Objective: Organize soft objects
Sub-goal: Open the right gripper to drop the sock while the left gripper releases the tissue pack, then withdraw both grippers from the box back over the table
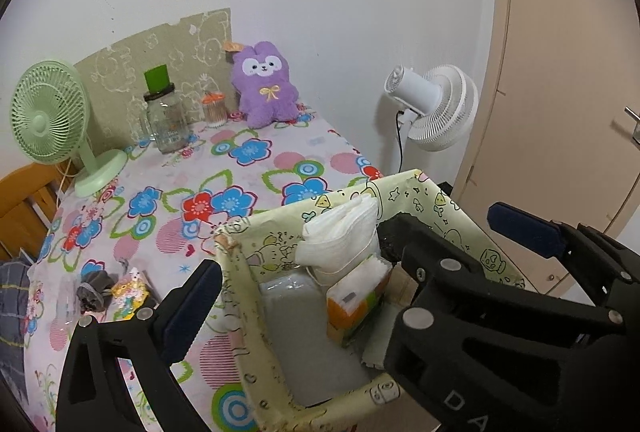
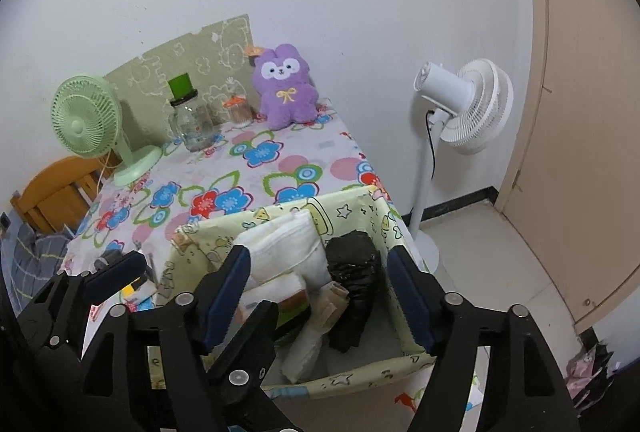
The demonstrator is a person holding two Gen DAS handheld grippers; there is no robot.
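A pale yellow fabric storage box (image 1: 452, 210) (image 2: 360, 206) stands on the near right corner of the flowered table. Inside are a stack of white cloth pads (image 1: 344, 236) (image 2: 284, 244), an orange-green tissue pack (image 1: 356, 302) and a black bundle (image 2: 354, 286). My right gripper (image 2: 320, 296) is open, its fingers over the box on either side of the cloth and the bundle. My left gripper (image 1: 356, 264) is open, its left finger (image 1: 192, 308) outside the box's left wall. A purple plush toy (image 1: 266, 84) (image 2: 286, 86) sits at the table's far edge.
A green desk fan (image 1: 48, 120) (image 2: 86, 122), a glass jar with a green lid (image 1: 164, 116) (image 2: 192, 120) and a small jar (image 1: 214, 108) stand at the back. A grey pouch (image 1: 94, 290) and colourful small item (image 1: 128, 290) lie left. A white pedestal fan (image 2: 468, 104) stands by the door.
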